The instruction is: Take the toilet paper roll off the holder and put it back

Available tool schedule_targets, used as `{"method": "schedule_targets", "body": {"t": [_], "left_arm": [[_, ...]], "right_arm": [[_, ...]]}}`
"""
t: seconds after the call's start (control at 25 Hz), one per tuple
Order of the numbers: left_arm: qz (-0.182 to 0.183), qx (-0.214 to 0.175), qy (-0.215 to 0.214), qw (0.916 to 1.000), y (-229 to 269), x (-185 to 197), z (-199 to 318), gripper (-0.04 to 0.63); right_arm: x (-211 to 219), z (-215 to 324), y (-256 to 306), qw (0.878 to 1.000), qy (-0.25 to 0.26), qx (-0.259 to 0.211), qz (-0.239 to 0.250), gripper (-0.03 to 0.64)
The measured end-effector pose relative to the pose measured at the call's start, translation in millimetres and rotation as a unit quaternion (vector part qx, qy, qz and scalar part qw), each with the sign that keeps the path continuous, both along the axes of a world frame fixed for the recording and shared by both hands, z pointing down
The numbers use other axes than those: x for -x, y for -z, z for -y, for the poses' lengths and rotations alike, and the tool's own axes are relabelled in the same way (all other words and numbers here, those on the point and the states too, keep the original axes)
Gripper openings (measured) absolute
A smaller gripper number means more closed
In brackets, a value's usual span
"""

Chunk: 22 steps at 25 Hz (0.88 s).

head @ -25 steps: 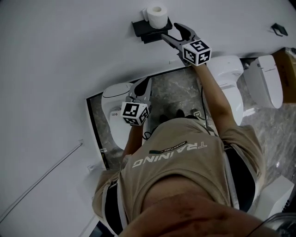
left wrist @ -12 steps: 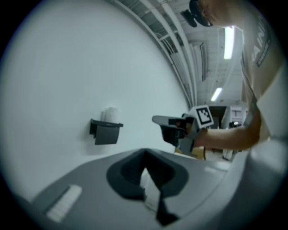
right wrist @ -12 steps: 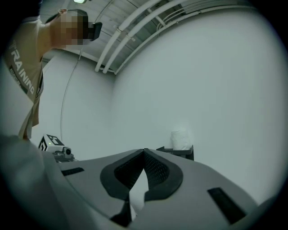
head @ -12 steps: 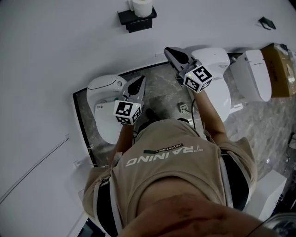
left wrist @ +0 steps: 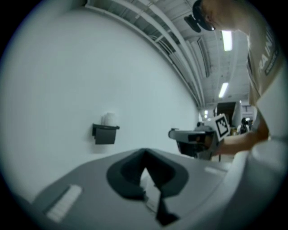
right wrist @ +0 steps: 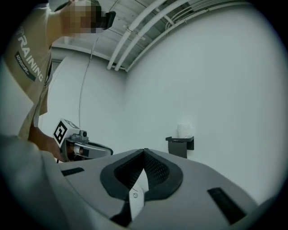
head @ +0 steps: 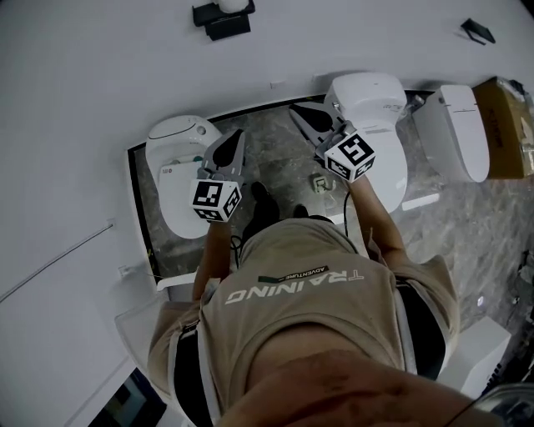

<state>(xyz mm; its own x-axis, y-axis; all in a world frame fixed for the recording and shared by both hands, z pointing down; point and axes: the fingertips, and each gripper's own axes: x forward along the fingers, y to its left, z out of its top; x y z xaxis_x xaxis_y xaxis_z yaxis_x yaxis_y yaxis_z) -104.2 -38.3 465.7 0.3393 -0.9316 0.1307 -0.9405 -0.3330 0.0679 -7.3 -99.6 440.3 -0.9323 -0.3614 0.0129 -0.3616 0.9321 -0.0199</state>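
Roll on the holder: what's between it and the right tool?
Nothing. The right gripper view shows only bare wall between the right tool and the roll.

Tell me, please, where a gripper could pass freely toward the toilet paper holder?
The white wall is bare on both sides of the holder, so the approach there is open. Below, the marble floor between the left toilet and middle toilet is mostly free. To the right it is crowded: a third toilet and a cardboard box stand close together.
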Motion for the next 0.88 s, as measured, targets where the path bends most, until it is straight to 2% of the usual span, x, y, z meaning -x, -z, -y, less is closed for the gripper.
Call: {"method": "schedule_targets", "body": {"t": [0.32,0.52,0.68,0.88], "left_arm": [[-0.001,0.019,0.019,0.9996,-6.8,-42.0,-42.4,0.0],[0.007,0.007,0.012,0.9999,-0.2,-43.3,-55.2,0.0],[0.014,0.002,-0.001,0.9999,2.9,-40.0,-66.2,0.0],[0.016,-0.002,0.002,0.9999,6.7,-21.0,-76.8,0.0]], "right_arm": [[-44.5,-43.1,-9.6,0.999,0.024,0.018,0.012,0.012],[-52.6,-65.5,-11.5,0.998,0.026,0.04,0.035,0.012],[-49.0,-80.2,-14.0,0.998,0.023,0.04,0.033,0.012],[-40.5,-88.3,-7.2,0.999,0.011,0.02,0.024,0.012]]}}
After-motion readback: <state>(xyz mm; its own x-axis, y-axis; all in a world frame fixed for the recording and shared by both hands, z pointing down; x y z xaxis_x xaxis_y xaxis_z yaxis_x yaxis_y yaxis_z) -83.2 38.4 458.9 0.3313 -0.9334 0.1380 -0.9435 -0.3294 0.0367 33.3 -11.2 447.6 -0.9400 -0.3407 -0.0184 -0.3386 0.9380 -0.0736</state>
